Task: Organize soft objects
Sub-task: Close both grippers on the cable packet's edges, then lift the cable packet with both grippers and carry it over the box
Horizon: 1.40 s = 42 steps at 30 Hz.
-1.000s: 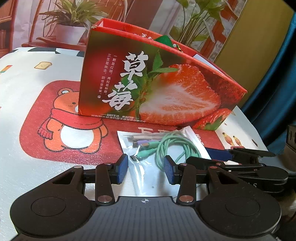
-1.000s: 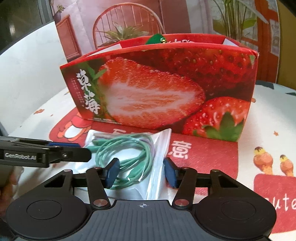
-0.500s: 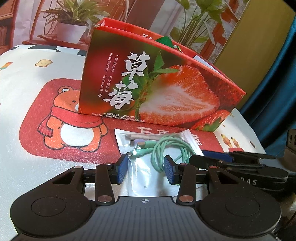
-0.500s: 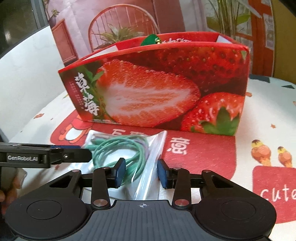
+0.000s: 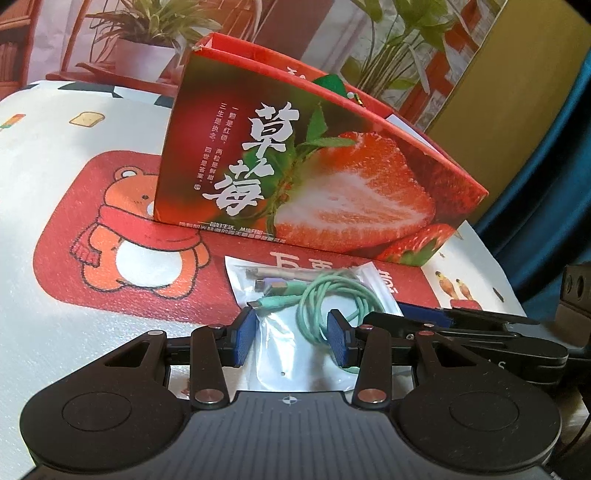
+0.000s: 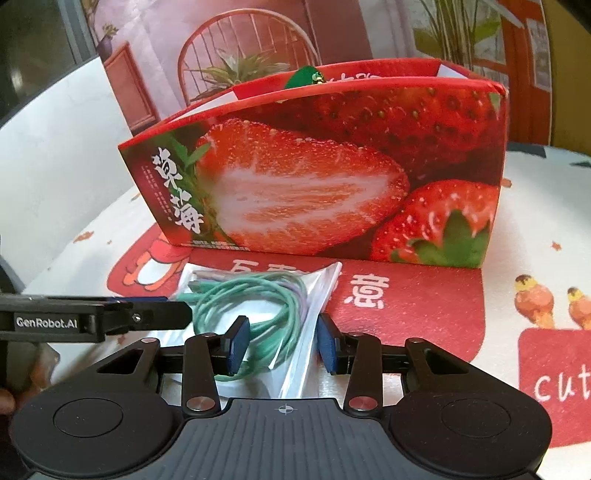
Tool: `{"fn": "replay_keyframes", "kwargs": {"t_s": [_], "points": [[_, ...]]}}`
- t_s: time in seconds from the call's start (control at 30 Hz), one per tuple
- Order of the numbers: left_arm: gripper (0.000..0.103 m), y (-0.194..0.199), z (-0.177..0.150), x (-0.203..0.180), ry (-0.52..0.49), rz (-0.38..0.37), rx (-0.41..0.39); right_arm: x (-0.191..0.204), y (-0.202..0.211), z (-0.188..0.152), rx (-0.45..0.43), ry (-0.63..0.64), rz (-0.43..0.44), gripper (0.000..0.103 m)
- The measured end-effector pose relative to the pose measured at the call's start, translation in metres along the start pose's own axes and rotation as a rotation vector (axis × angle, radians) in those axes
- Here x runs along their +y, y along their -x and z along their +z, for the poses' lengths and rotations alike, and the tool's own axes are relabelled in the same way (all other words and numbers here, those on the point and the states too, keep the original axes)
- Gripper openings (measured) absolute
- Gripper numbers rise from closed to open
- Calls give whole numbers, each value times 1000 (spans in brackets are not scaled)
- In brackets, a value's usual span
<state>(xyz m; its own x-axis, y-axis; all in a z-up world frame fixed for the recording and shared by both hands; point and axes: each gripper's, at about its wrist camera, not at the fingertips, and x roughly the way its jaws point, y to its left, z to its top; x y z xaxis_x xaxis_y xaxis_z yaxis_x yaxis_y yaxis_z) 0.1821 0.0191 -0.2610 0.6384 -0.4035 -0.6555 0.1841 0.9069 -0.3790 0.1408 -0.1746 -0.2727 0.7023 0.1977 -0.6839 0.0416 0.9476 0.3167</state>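
A clear plastic bag [image 5: 295, 354] with coiled green and purple cables [image 5: 332, 295] lies on the tablecloth in front of a red strawberry box [image 5: 314, 177]. My left gripper [image 5: 291, 341] is open, its blue pads on either side of the bag's near end. In the right wrist view the same bag [image 6: 295, 295] and cables [image 6: 255, 295] lie before the box [image 6: 332, 184]. My right gripper [image 6: 282, 345] is open around the bag's right edge, which is lifted off the cloth. The left gripper [image 6: 110, 317] shows from the side at the left. A green item [image 6: 303, 75] sticks out of the box.
The tablecloth [image 5: 55, 221] has a red panel with a cartoon bear [image 5: 129, 240]. Potted plants [image 5: 147, 33] and a chair [image 6: 247, 55] stand behind the table. The right gripper's body [image 5: 480, 339] lies close on the right of my left gripper.
The right gripper's jaws have narrowed around the bag's right side and that edge has risen. The left gripper has stayed open around the bag's near end.
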Motion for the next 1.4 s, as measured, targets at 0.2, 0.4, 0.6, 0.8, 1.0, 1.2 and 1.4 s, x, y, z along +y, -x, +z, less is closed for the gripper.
{"fn": "replay_keyframes", "kwargs": {"t_s": [0.2, 0.4, 0.6, 0.8, 1.0, 1.2, 1.4], "points": [[44, 1, 0, 1, 16, -10, 4, -3, 2, 0, -8, -35, 13, 32], [44, 2, -1, 0, 14, -12, 4, -8, 4, 0, -14, -61, 10, 22], [44, 2, -1, 0, -6, -3, 11, -11, 7, 0, -15, -74, -13, 22], [44, 2, -1, -1, -17, 2, 17, -15, 12, 2, -8, -70, -67, 26], [44, 1, -1, -1, -23, 1, 17, -16, 9, 4, 8, -91, -44, 26], [44, 2, -2, 2, 10, -15, 6, -7, 0, 5, 34, -87, 2, 30], [44, 2, -4, 1, 18, -14, -2, -7, -1, 4, 22, -130, 23, 25]]}}
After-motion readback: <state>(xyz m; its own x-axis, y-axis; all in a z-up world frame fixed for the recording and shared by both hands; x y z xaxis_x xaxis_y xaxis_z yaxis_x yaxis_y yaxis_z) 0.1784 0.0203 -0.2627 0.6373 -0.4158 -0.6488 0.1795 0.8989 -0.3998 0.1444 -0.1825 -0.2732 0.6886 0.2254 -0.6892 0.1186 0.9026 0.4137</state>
